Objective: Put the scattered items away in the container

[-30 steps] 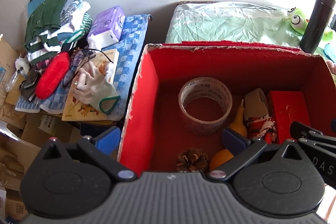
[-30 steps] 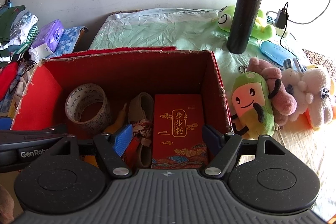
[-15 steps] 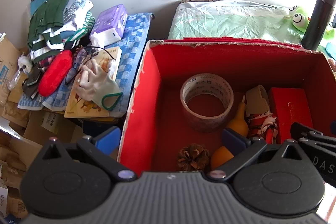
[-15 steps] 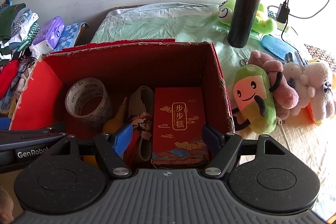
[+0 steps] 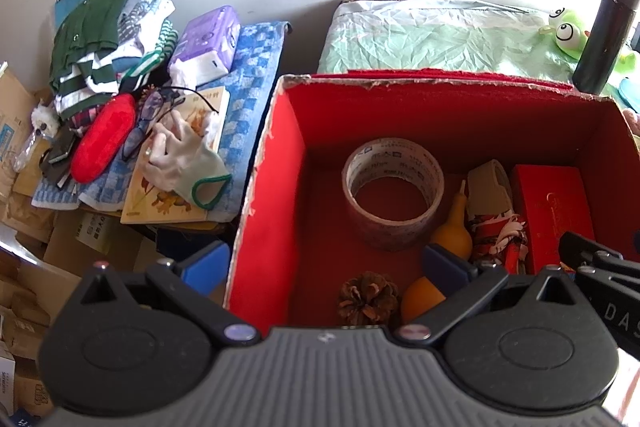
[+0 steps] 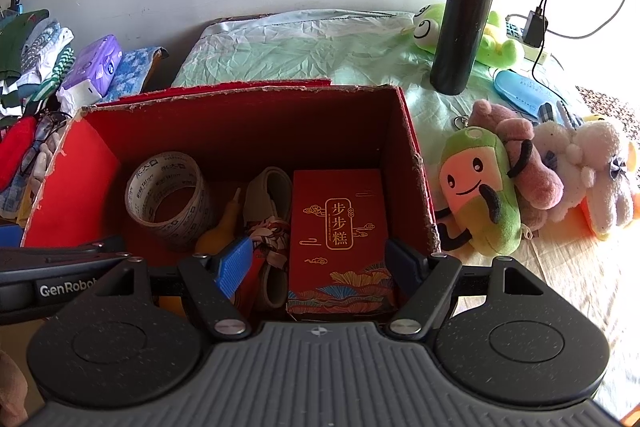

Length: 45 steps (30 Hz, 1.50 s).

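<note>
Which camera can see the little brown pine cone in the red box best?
The left wrist view. The small brown pine cone sits in plain sight on the floor of the red cardboard box, near its front wall, beside an orange ball. The right wrist view does not show the cone at all; the gripper bodies cover that corner.

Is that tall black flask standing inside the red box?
No, the black flask stands upright on the green sheet behind the red box, beside a green frog plush.

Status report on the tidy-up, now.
Both tongs, left and right, open, empty, over red box. Tape roll inside. Plush toys outside, right. Nothing blocking.
</note>
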Each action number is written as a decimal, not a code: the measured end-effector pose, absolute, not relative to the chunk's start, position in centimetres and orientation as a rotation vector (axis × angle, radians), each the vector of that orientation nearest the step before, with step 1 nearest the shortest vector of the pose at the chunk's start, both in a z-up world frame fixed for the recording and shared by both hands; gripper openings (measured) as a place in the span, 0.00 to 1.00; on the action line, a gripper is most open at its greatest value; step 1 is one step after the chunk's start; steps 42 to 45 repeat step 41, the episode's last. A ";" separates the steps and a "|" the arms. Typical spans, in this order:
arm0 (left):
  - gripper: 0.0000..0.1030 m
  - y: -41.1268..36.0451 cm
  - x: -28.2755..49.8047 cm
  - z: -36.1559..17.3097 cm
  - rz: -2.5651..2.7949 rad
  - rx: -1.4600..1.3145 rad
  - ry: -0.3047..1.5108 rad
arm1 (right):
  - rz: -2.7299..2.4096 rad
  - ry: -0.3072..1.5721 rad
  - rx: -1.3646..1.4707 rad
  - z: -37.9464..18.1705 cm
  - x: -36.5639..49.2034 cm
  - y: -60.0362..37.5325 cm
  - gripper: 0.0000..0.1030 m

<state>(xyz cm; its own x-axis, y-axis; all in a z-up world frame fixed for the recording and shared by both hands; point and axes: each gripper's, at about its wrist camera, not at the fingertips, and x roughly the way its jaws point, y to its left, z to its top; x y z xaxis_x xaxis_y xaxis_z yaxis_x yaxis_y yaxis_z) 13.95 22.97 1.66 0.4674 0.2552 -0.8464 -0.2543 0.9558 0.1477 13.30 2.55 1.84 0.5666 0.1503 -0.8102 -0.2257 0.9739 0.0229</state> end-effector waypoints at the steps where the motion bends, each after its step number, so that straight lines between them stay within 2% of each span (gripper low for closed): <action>1: 0.99 23.0 14.0 1.7 0.312 -0.002 1.040 | 0.223 0.941 -0.089 1.9 13.2 2.6 0.73; 23: 0.95 23.2 12.9 3.0 0.290 0.010 0.961 | 0.182 0.892 -0.094 3.0 11.7 2.7 0.73; 29: 0.99 22.6 11.8 3.9 0.251 0.011 0.909 | 0.179 0.885 -0.077 3.2 11.1 2.4 0.74; 45: 0.99 21.8 10.7 4.9 0.230 -0.013 0.848 | 0.159 0.847 -0.043 4.2 10.3 1.1 0.73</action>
